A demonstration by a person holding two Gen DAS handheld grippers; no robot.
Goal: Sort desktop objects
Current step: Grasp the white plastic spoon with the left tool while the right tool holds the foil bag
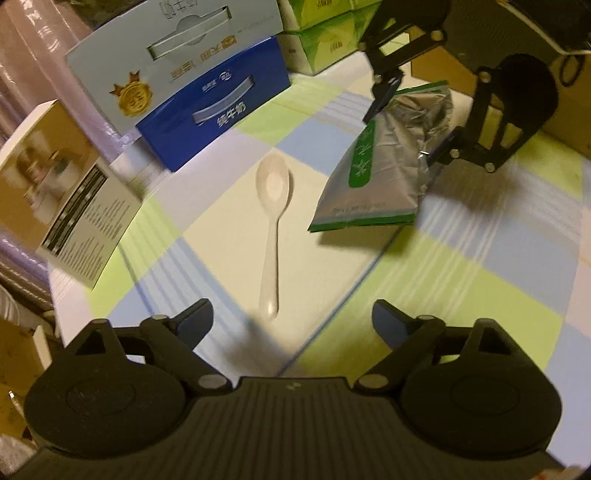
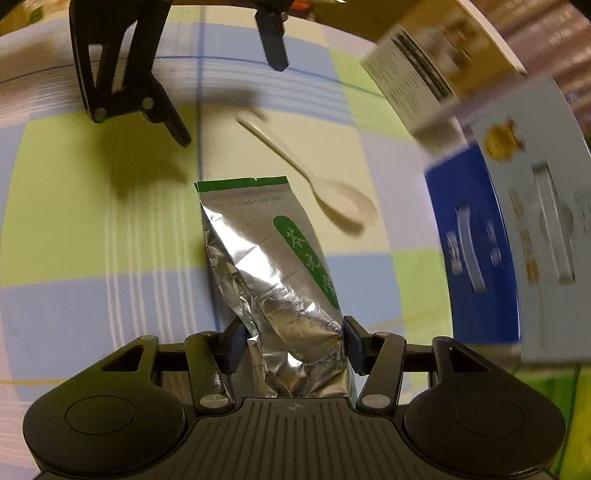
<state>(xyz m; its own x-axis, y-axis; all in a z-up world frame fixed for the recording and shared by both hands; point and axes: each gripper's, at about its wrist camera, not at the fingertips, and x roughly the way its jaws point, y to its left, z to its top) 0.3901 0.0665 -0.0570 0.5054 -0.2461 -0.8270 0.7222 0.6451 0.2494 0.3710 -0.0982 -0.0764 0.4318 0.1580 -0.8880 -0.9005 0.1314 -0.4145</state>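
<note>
While my right gripper (image 2: 291, 345) pinches the foil pouch (image 2: 273, 273) by its crumpled end | my left gripper (image 1: 291, 319) — spread wide, holding nothing — over the spoon (image 1: 272, 206) handle | checked cloth (image 1: 480, 266) underneath

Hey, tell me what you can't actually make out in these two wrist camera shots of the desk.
- Foil bag: in the right wrist view its near end is hidden by the right gripper body; whether it is lifted or dragging is unclear.
- Spoon: handle tip blurred in the right wrist view.
- White box: picture and small print blurred in the left wrist view.
- Green packs: cut off by the top edge.
- Left gripper: open, holding nothing.
</note>
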